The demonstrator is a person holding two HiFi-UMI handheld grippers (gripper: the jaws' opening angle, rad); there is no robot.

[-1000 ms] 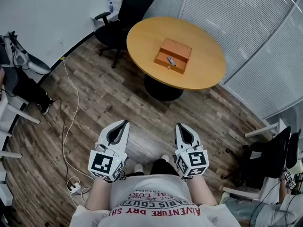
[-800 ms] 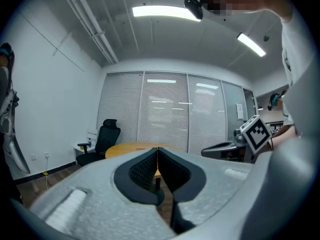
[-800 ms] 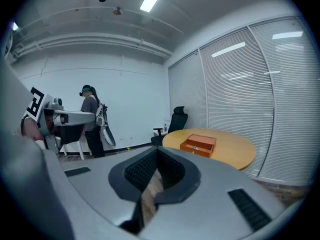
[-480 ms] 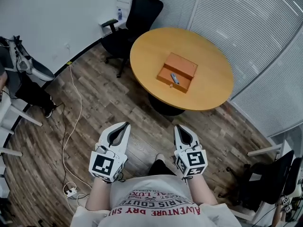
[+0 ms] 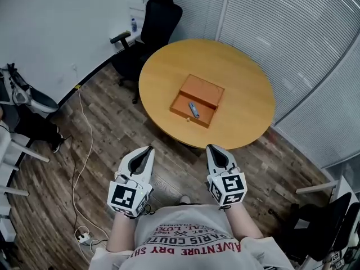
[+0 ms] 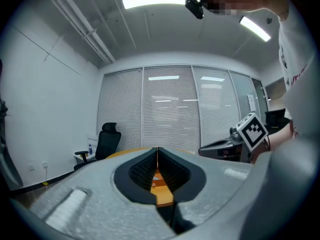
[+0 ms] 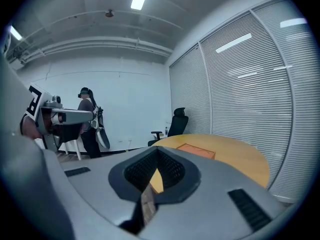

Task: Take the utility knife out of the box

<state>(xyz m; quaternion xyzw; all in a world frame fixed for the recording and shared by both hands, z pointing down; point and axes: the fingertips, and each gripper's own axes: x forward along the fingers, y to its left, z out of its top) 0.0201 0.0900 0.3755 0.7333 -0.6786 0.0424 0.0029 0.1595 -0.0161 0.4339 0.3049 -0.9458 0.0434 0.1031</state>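
An open orange box (image 5: 198, 100) lies on the round wooden table (image 5: 242, 77), its lid folded back. A grey utility knife (image 5: 194, 110) rests inside the tray. My left gripper (image 5: 147, 148) and right gripper (image 5: 211, 147) are held side by side over the wood floor, short of the table's near edge, both shut and holding nothing. In the right gripper view the box (image 7: 196, 151) shows as a flat orange slab on the table (image 7: 235, 156) ahead. In the left gripper view the shut jaws cover most of the table (image 6: 161, 186).
A black office chair (image 5: 147, 27) stands at the table's far left. Blinds (image 5: 292, 32) cover the curved window wall behind. A white cable (image 5: 79, 151) runs across the floor to a power strip (image 5: 84, 237). Another chair (image 5: 323, 229) is at the lower right. A person (image 7: 89, 119) stands by the wall.
The table and box have come nearer and lower in the head view as I walk toward them. Both grippers stay shut and keep their place in front of my body.
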